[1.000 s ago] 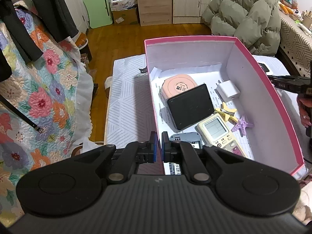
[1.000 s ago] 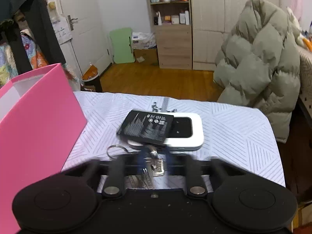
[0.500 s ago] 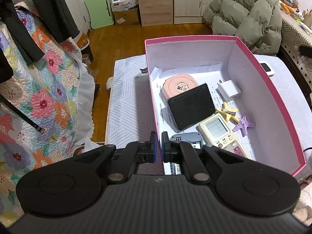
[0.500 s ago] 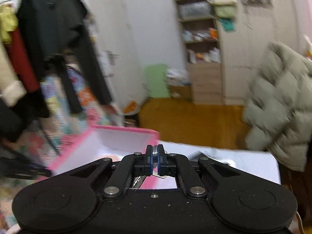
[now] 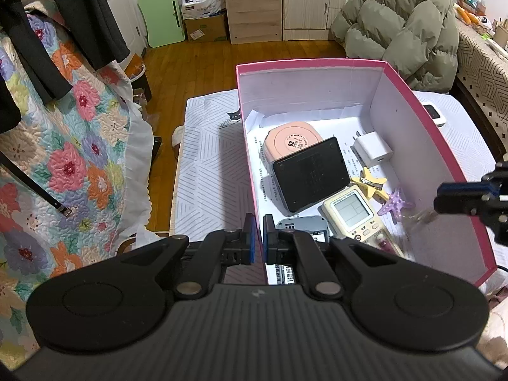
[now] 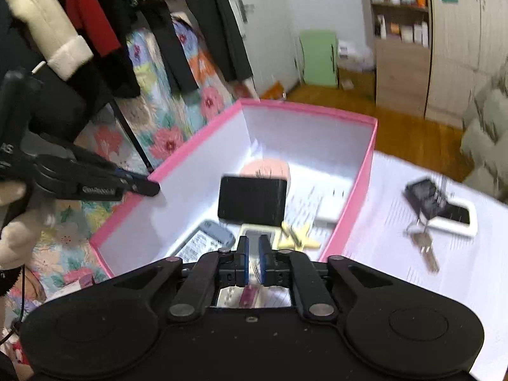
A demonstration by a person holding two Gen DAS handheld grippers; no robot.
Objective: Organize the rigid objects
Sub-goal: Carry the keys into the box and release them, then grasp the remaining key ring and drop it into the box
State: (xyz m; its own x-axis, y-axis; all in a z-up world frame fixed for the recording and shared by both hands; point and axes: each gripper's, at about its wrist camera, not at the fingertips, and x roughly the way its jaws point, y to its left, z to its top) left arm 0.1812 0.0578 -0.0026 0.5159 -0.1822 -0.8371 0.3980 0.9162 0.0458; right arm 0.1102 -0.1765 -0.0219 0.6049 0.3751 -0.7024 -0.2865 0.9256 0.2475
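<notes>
Mostly you're done: the pink cardboard box (image 5: 317,62), mid-tabletop, is well filled, your left claw (image 5: 258,238) pinching its near wall. Your right claw (image 6: 253,254), jaws just parting around mere blur, hangs over it; blurred silver keys (image 6: 424,247) show beyond its right wall, seemingly unboxed.

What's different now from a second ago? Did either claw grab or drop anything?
The right gripper took the keys off the table, swung over to the pink box, and its jaws have just been opening; a blurred silvery shape beneath it looks like the keys dropping in. The left gripper stayed shut on the box wall, and the remote inside kept its place.
</notes>
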